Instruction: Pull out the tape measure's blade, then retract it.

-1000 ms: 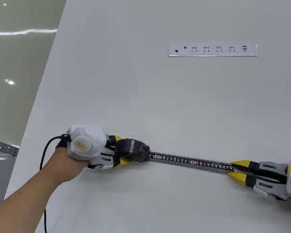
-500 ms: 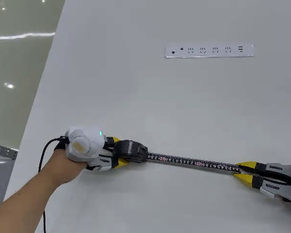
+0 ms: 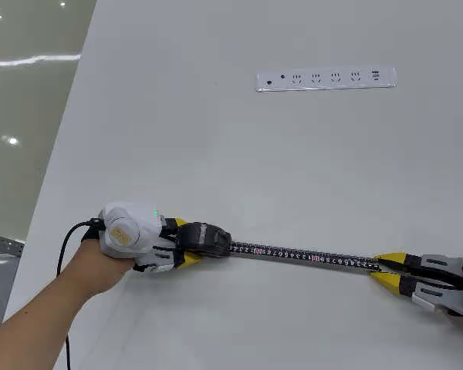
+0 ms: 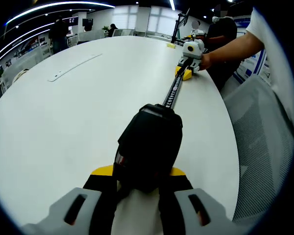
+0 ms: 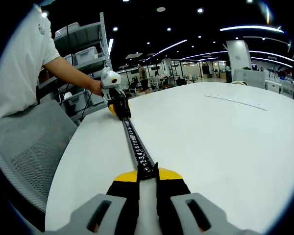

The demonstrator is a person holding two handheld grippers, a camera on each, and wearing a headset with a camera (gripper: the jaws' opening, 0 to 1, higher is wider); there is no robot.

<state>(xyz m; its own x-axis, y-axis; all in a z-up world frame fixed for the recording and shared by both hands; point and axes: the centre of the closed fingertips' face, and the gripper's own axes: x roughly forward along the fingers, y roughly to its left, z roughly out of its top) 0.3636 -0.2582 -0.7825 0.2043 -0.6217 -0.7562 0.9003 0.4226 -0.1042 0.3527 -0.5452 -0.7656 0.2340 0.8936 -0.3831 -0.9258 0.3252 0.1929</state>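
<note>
Spanning the near part of the white counter [image 3: 255,169], the tape measure's blade [image 3: 305,255] is recorded as drawn well out of the black case [image 3: 208,238] — a straight, numbered strip running between the two claws. Left claw [image 3: 187,240]: closed around the rear of the case, with the yellow tips set against its two sides. The case is held low at the counter, and whether it rests on the surface cannot be told. Right claw [image 3: 384,268]: pinched nearly fully shut on the free end of the blade, which is seen entering between the yellow tips in the right gripper view. The two claws are placed well apart, with the blade stretched straight between them close over the counter. A socket strip [image 3: 326,79] is noted farther back, well clear of the work. Status, as judged: the pulling-out stage is taken to be largely accomplished, a good length being exposed — though whether further extension is intended cannot be determined. The retraction is not yet done. The blade is still to be fed back into the case, and a controlled return is judged advisable so that it is not snapped home by the spring.
</note>
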